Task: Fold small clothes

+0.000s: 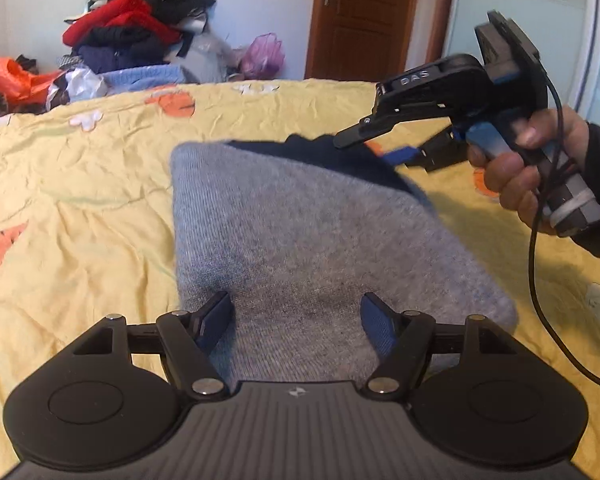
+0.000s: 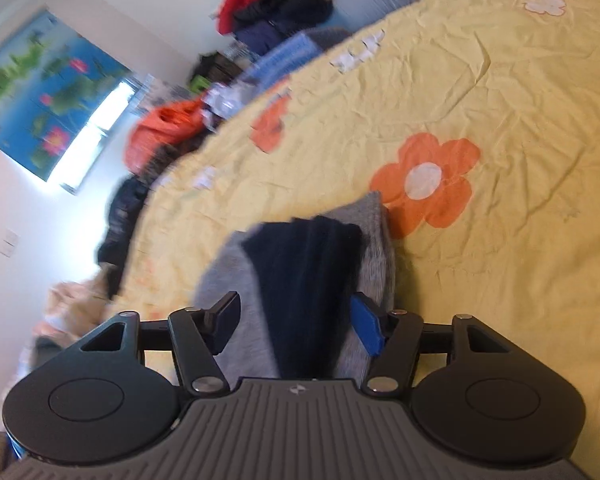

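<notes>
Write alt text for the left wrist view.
A grey knitted garment with a dark blue band lies on a yellow flowered bedsheet, between the open left gripper fingers. The hand-held right gripper reaches its far corner; clothes pile behind.

Your right gripper (image 1: pixel 384 146) is black with blue pads, "DAS" lettering and a trailing black cable (image 1: pixel 534 264); your hand (image 1: pixel 516 172) shows bare skin, dark sleeve; the left gripper (image 1: pixel 296 316) has silver screws, ribbed grey housing

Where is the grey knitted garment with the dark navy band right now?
The grey knitted garment lies on the yellow flowered bedsheet, centre of the left wrist view, between the left gripper and right gripper.
</notes>
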